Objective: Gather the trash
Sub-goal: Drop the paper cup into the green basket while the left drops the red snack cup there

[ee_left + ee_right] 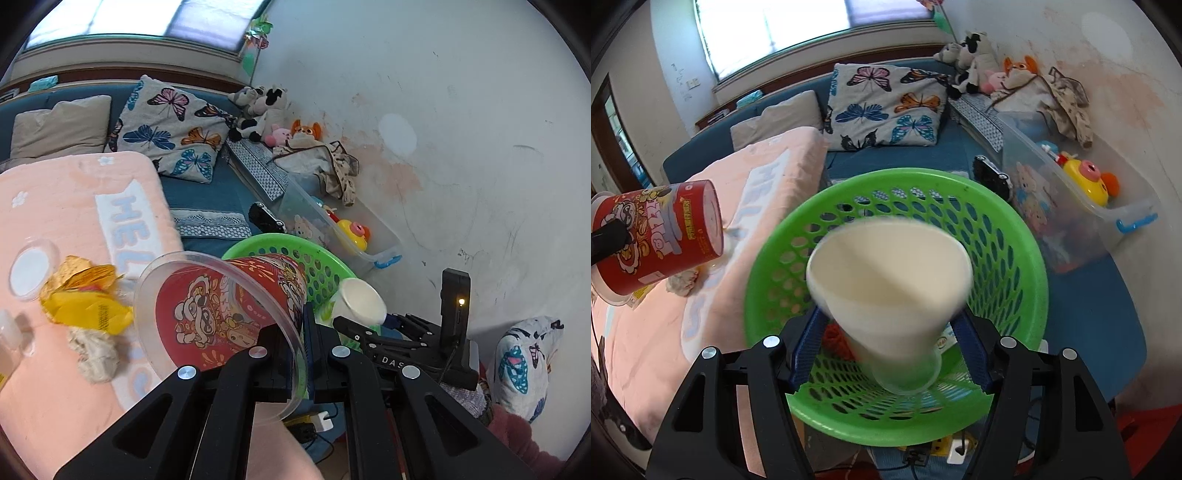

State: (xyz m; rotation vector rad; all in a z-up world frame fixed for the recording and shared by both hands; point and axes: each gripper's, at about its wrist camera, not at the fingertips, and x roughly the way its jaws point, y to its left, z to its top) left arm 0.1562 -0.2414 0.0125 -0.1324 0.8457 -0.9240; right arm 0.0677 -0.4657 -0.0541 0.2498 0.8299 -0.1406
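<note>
My left gripper (297,354) is shut on the clear rim of a red printed snack cup (225,314), held tilted above the pink mat; the cup also shows in the right wrist view (661,236). My right gripper (890,350) is open around a white paper cup (890,266), blurred, over the green basket (1027,258). The jaws stand apart from the cup's sides. The left wrist view shows the white cup (360,299) beside the green basket (321,266) and the right gripper (373,328). Yellow wrappers (85,299) and a crumpled tissue (96,354) lie on the mat.
A pink "HELLO" mat (74,206) covers a raised surface at left. A clear round lid (31,273) lies on it. A clear toy bin (1089,206) stands right of the basket. Blue sofa with butterfly cushion (882,107) behind. A power strip (956,446) lies below the basket.
</note>
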